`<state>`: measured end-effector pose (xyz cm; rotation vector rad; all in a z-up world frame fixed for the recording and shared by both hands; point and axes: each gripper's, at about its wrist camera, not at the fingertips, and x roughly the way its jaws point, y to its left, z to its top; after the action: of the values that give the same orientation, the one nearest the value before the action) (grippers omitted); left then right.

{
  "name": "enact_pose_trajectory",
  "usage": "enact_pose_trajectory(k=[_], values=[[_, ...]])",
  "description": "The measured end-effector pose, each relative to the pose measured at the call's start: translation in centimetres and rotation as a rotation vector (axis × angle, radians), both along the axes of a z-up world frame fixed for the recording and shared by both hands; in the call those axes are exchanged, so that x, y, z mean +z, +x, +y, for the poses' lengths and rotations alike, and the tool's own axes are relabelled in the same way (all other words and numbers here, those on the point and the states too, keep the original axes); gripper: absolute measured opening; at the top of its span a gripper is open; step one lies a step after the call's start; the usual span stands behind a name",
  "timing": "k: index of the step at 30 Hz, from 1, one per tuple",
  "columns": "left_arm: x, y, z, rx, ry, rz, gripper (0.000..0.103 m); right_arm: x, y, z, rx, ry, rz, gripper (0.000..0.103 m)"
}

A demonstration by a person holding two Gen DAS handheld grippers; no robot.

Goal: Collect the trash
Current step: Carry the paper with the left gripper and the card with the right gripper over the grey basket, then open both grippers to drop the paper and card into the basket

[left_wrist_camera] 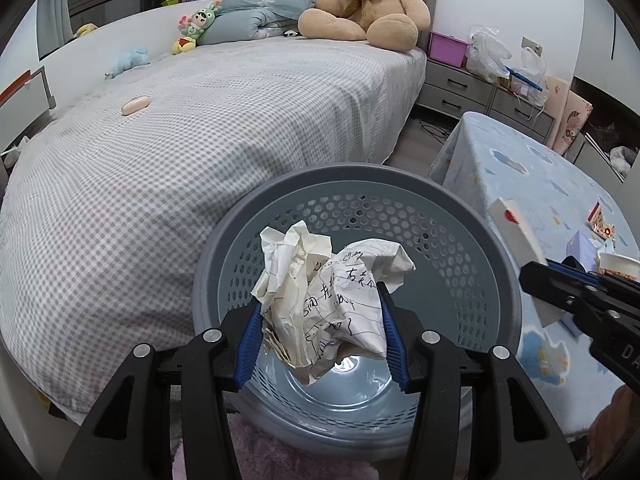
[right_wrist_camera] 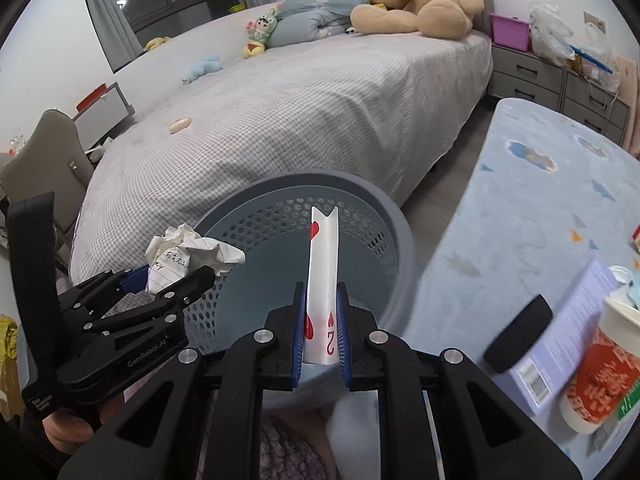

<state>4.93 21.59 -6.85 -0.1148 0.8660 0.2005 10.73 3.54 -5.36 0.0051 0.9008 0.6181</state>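
Observation:
My left gripper [left_wrist_camera: 322, 316] is shut on a crumpled sheet of handwritten paper [left_wrist_camera: 324, 300], held over the open mouth of a grey perforated waste basket [left_wrist_camera: 496, 248]. In the right wrist view that paper ball [right_wrist_camera: 188, 254] sits in the left gripper [right_wrist_camera: 176, 276] at the basket's left rim. My right gripper [right_wrist_camera: 320, 320] is shut on a bent playing card [right_wrist_camera: 323, 264], a two of hearts standing upright above the basket [right_wrist_camera: 396, 216]. The card [left_wrist_camera: 516, 228] and the right gripper [left_wrist_camera: 560, 284] show at the right edge of the left wrist view.
A bed [left_wrist_camera: 200, 140] with a checked cover lies behind the basket, with a teddy bear [left_wrist_camera: 368, 4] and soft toys on it. A table with a blue cloth [right_wrist_camera: 520, 200] to the right carries an instant noodle cup [right_wrist_camera: 600, 368], a blue box [right_wrist_camera: 568, 320] and a black cylinder [right_wrist_camera: 518, 334].

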Motion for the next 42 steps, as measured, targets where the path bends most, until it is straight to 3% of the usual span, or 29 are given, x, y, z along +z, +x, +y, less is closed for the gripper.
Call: enact_pose_trajectory(k=[5,7,8,23,38,42], values=[[0.1,0.1,0.8,0.023,0.006,-0.008,0.062,0.0,0.6,0.8,0.002,0.005,-0.01,0.021],[-0.1,0.1,1.1,0.03,0.004,-0.004,0.063,0.2,0.5,0.8,-0.003,0.01,-0.017,0.04],[-0.1,0.1,1.2,0.033,0.004,-0.001,0.064,0.2,0.5,0.7,-0.004,0.015,-0.02,0.044],[0.3,-1.7,1.5,0.069,0.014,0.0,0.069,-0.2,-0.8,0.3,-0.03,-0.006,-0.023,0.046],[1.6,-3.6,-1.1,0.045,0.022,0.005,0.076,0.4,-3.2,-3.2,-0.088,0.003,-0.023,0.068],[2.1,-4.0,-2.9,0.016,0.017,0.002,0.076,0.8,-4.0,-5.3,-0.121,0.007,-0.026,0.079]])
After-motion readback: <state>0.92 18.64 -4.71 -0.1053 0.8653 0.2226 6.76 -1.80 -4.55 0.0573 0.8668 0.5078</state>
